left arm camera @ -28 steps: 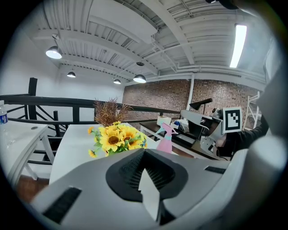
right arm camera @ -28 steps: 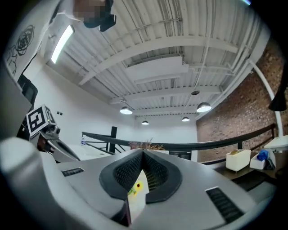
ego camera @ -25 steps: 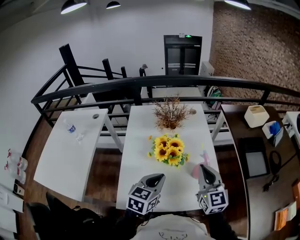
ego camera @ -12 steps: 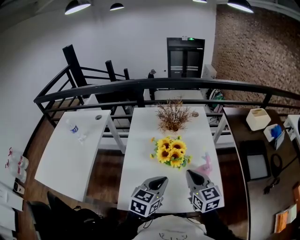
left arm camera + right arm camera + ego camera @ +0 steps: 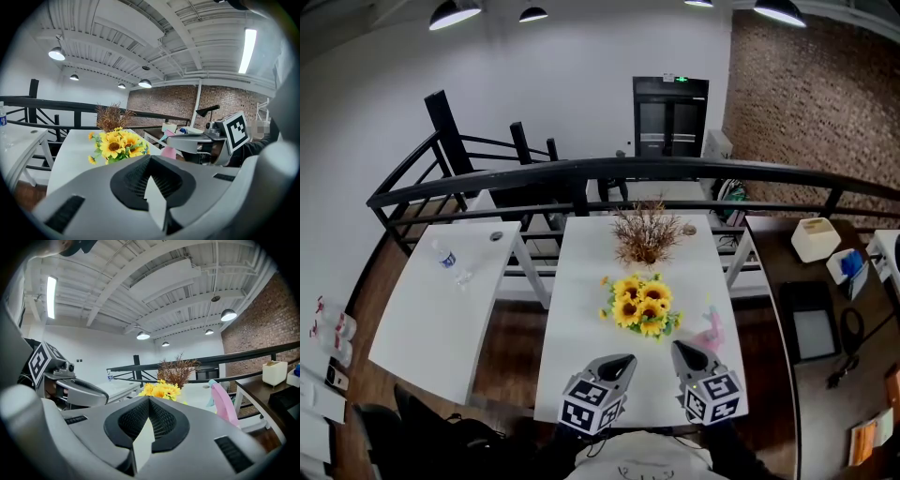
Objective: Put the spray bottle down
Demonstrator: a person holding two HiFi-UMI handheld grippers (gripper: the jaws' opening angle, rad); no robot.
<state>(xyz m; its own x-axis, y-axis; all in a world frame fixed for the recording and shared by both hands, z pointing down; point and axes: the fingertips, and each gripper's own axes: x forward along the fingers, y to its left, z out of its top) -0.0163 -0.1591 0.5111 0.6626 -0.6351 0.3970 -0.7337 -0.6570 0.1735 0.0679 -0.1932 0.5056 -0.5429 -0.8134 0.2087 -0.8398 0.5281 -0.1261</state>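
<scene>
The bottle (image 5: 710, 330) is on the tabletop (image 5: 581, 272), just right of the sunflowers (image 5: 640, 305) and near the right tongs (image 5: 680, 348). Both the right tongs and the left tongs (image 5: 624, 360) are closed on nothing; each gripper view shows its jaws meeting with no gap. The set-down looks done, so doing it well now means leaving the bottle undisturbed: any move of the right tongs should go back toward the person, away from the bottle and the flowers.

In the right gripper view the gripper body cuts off the bottle's foot, so I cannot tell if it sits flat. It looks tilted there, perhaps from the wide lens. The head view shows it too small to settle this.
</scene>
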